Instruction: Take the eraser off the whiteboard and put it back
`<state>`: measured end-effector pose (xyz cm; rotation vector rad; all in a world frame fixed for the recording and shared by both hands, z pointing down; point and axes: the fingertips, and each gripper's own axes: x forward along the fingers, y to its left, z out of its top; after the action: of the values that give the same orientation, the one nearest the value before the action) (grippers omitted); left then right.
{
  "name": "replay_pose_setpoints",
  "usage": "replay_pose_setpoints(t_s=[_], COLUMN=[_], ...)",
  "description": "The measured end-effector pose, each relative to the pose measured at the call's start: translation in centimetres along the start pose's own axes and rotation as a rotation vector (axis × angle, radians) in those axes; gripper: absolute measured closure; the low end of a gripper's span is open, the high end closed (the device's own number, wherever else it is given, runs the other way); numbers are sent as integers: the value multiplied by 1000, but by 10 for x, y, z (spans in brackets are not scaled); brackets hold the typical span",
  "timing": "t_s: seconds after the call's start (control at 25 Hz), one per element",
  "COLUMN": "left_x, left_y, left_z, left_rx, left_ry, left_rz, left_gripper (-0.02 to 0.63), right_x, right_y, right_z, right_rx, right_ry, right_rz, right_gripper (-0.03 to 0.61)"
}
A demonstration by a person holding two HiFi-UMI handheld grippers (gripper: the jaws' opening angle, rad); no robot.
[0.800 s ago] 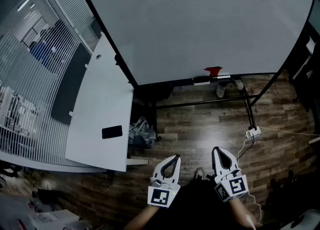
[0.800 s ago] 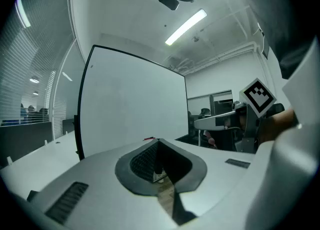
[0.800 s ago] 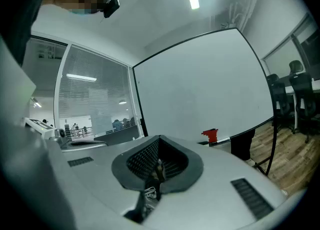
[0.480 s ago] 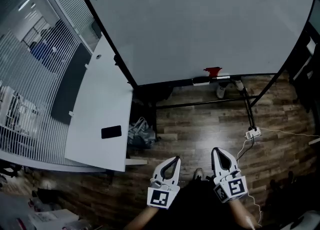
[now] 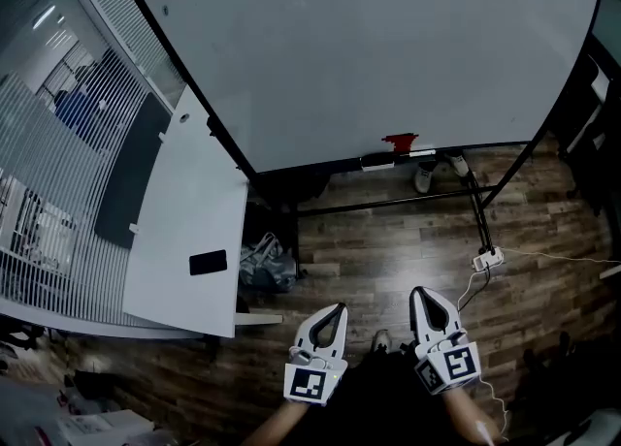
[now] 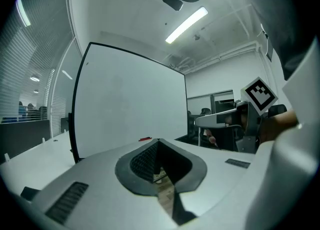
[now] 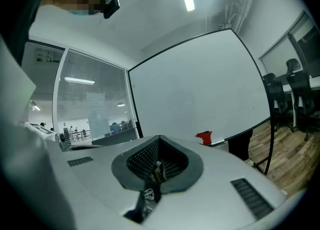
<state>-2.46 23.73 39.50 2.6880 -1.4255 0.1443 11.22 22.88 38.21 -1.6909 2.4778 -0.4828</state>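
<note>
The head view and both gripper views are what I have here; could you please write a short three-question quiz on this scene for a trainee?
1. True or false: the red eraser sits at the lower edge of the whiteboard.
2. What lies on the white table? A: a small flat black device. B: a mug. C: a bowl.
3. Fill in: the left gripper and the right gripper are low in the head view, far from the eraser, each empty with its jaws ____.

Key: 1 true; 2 A; 3 shut.
</note>
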Motion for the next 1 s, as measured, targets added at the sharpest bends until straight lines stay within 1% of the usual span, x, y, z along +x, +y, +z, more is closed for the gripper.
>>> replay_pose_setpoints(t_s=[0.12,0.28,0.48,0.64,0.84,0.96,1.0], left_x=[12,27,40,42,50,55,58], left_y=[-6,-16,-29,-33,-30,-25,-23], left_z=[2,2,0,-1,2,1,0], left_rx=[-6,-9,-20,-16,-19,-23,-23], left_ry=[0,6,17,26,26,21,17], left_rz=[12,35,67,76,75,61,56], left_gripper=[607,607,607,607,607,607,607], right_x=[1,-1,-3,-2,4,11,13], right_y=[-14,-30,-47,-48,-54,-54,-56], right_z=[8,10,7,17,16,19,18], right_rx=[29,21,3,25,32,24,18], right_ry=[12,18,35,-13,1,-18,-10], right_rz=[-15,-2,50,83,69,61,50], right_gripper=[563,563,563,563,563,563,563])
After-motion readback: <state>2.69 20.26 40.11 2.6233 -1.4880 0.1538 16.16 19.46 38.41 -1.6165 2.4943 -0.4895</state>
